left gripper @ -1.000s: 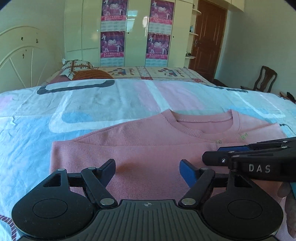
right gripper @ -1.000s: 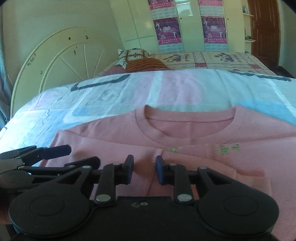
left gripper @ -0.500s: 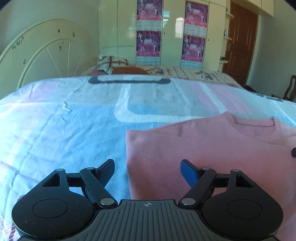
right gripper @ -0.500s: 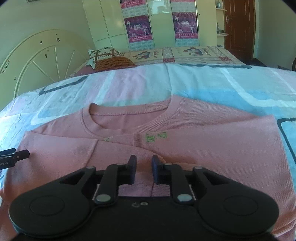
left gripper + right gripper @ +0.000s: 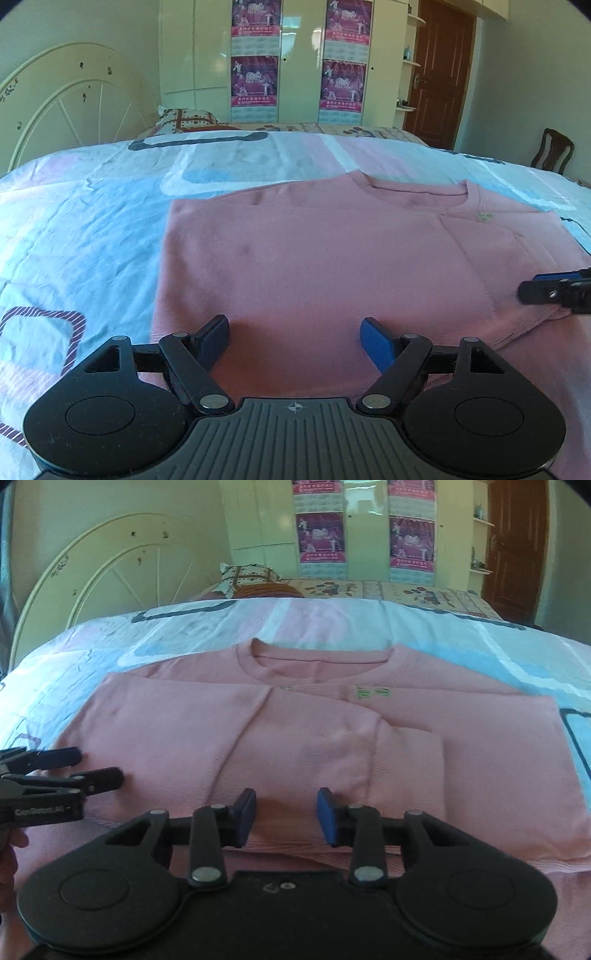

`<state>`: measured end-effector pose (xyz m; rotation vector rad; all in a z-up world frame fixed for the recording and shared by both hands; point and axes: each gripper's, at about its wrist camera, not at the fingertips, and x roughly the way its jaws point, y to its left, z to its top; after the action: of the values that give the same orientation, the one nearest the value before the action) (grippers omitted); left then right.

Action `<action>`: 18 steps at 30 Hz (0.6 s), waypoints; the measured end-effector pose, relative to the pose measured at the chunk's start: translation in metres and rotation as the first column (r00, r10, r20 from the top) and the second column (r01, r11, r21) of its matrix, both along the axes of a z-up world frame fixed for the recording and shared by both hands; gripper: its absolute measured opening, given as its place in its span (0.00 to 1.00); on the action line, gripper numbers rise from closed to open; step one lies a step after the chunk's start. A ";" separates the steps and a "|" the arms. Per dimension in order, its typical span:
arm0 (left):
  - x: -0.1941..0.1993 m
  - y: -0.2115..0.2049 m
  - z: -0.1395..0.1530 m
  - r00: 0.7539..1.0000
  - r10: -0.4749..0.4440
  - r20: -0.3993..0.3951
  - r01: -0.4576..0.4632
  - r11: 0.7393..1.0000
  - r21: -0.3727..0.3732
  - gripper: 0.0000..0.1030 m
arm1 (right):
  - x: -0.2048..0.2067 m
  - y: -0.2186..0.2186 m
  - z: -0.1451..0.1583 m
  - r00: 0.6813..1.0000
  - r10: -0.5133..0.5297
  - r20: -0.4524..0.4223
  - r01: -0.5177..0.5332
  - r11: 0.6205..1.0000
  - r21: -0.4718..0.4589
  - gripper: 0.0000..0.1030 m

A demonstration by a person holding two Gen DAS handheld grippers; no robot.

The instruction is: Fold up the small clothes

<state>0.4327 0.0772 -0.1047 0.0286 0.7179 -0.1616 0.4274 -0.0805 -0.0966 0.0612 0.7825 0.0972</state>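
We see a pink sweater (image 5: 295, 738) spread flat across the middle of the bed (image 5: 92, 221), neck toward the headboard (image 5: 110, 561), both sleeves already turned in over the chest. Our left gripper (image 5: 294, 334) hovers low over the sweater's near left part, fingers wide apart and holding nothing. Our right gripper (image 5: 286, 814) hangs over the near hem at the centre, fingers parted with only a narrow gap between them, also holding nothing.

We judge the risks to be these: a pinch at the hem may catch only the top layer, so that the folded sleeves slide out as the cloth lifts; the soft knit may drag across the sheet (image 5: 74, 192) and bunch; uneven lifting by the two grippers would skew the fold.

The left gripper's body, in the right wrist view, carries white lettering that seems to read "GenRobot.AI". A small green mark (image 5: 373, 693) sits below the collar, too small to read. Posters (image 5: 254, 81) on the wardrobe (image 5: 195, 55) bear writing we cannot make out.
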 end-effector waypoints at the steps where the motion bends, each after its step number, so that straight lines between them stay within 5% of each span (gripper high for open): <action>1: -0.003 0.007 -0.001 1.000 0.006 0.000 -0.006 1.000 0.000 0.75 | -0.004 -0.013 0.002 1.000 -0.024 -0.001 0.024 0.999 0.029 0.16; 4: -0.010 0.012 -0.002 1.000 -0.016 0.000 0.016 1.000 0.019 0.75 | -0.014 -0.043 0.004 0.994 -0.108 0.000 0.108 0.992 0.072 0.16; 5: -0.010 0.009 -0.003 1.000 -0.021 -0.001 0.021 0.999 0.039 0.75 | -0.015 -0.048 0.003 0.992 -0.128 -0.004 0.128 0.989 0.079 0.29; 14: -0.011 0.006 0.003 1.000 0.008 -0.007 -0.008 0.999 0.044 0.76 | -0.020 -0.053 0.003 0.987 -0.163 0.009 0.162 0.983 0.081 0.27; 18: -0.015 0.013 0.000 1.000 -0.012 -0.013 0.013 0.998 0.054 0.76 | -0.035 -0.088 0.009 0.954 -0.296 0.044 0.296 0.955 0.019 0.25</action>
<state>0.4172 0.0898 -0.1048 0.0843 0.7346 -0.1542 0.3926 -0.1680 -0.0881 0.1866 0.7186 -0.1811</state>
